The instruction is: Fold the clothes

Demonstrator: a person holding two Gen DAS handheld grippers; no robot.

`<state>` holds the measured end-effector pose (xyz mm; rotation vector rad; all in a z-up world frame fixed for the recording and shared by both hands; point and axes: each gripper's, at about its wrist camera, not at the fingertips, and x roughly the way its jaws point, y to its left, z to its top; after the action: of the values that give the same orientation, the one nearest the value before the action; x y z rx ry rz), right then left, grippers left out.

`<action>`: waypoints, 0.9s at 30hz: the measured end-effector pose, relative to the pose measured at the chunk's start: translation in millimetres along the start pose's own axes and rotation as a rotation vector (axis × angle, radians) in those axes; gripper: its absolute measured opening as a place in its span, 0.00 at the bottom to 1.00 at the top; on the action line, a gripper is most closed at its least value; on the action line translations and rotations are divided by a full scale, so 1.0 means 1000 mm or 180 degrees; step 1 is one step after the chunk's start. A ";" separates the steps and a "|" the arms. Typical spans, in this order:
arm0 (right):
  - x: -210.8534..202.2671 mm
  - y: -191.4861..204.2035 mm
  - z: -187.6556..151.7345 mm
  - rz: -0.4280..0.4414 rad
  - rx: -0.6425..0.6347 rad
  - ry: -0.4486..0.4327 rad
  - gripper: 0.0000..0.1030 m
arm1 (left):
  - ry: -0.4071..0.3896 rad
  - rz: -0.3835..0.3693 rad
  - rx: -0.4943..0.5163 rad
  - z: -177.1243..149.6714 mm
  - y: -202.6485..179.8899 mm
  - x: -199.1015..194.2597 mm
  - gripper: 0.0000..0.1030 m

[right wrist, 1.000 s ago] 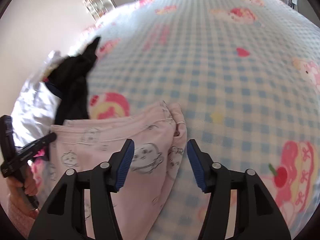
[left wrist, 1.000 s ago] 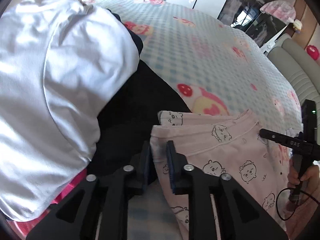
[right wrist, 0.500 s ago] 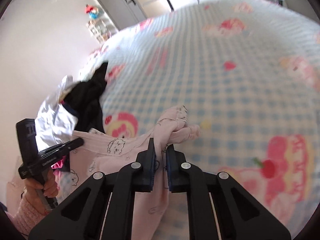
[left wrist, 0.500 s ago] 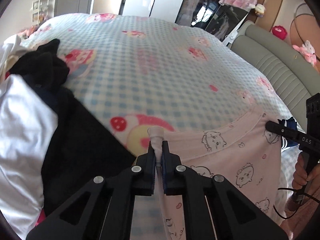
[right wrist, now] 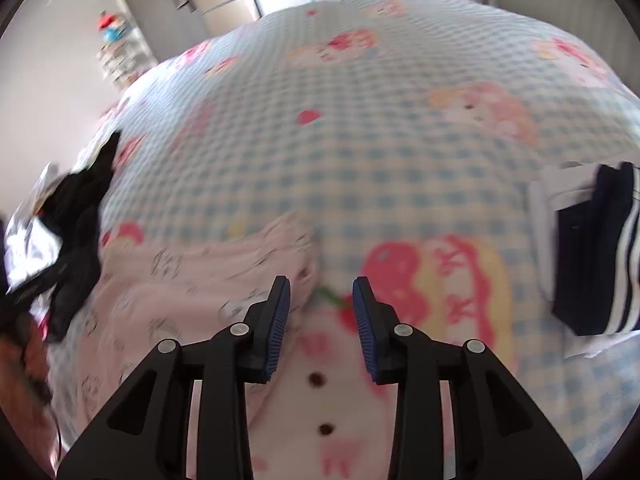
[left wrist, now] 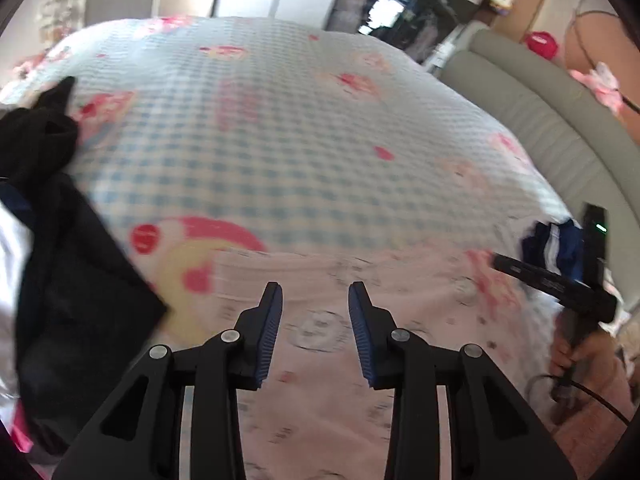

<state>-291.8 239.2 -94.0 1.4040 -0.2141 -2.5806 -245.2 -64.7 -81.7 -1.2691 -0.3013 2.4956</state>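
Both sets of jaws spread over the pink garment, nothing held

The pale pink printed cotton garment (left wrist: 360,320) lies spread across the near edge of the blue-checked cartoon bedspread (left wrist: 280,152); the left gripper (left wrist: 315,300) hovers over its middle with jaws spread and empty, and the right gripper (right wrist: 321,294) hangs just off its bunched right end (right wrist: 296,240), jaws likewise spread on nothing. Both views are blurred, so edges and seams are hard to read. The risk: a pinch taken at that rumpled end may catch one layer only and skew any fold. The black crumpled clothing (left wrist: 60,240) on the left touches the pink cloth and could be dragged along; the navy white-striped folded piece (right wrist: 592,252) lies apart on the right.
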 end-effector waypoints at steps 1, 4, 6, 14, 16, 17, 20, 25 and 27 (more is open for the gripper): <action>0.007 -0.003 0.003 0.0019 0.0040 0.0060 0.32 | 0.0086 -0.0166 0.0077 -0.003 -0.018 0.007 0.34; 0.029 -0.004 0.007 0.0101 0.0057 0.0272 0.32 | 0.0316 -0.0333 0.0326 0.000 -0.064 0.036 0.29; 0.040 0.006 0.004 0.0116 -0.0087 0.0390 0.32 | 0.0445 -0.0454 0.0401 0.004 -0.087 0.054 0.29; 0.043 0.042 -0.003 0.0528 -0.0480 0.0379 0.32 | 0.0756 -0.0125 0.0268 -0.013 -0.091 0.100 0.27; 0.052 0.051 -0.002 0.0505 -0.0574 0.0407 0.32 | 0.0775 -0.0095 0.0275 -0.020 -0.087 0.103 0.27; 0.060 0.054 -0.001 0.0401 -0.0573 0.0446 0.32 | 0.0780 -0.0097 0.0266 -0.021 -0.086 0.104 0.27; 0.074 0.048 -0.002 0.0185 -0.0458 0.0506 0.32 | 0.0797 -0.0104 0.0238 -0.027 -0.082 0.105 0.27; 0.063 0.031 -0.018 -0.0127 -0.0543 0.0516 0.30 | 0.0832 -0.0116 0.0220 -0.028 -0.078 0.113 0.27; 0.056 0.018 -0.025 -0.0312 -0.0558 0.0532 0.30 | 0.0838 -0.0142 0.0221 -0.026 -0.078 0.113 0.27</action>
<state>-298.8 207.4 -149.4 1.5887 0.1056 -2.4685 -271.0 51.3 -155.2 -1.5224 -0.1751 2.2471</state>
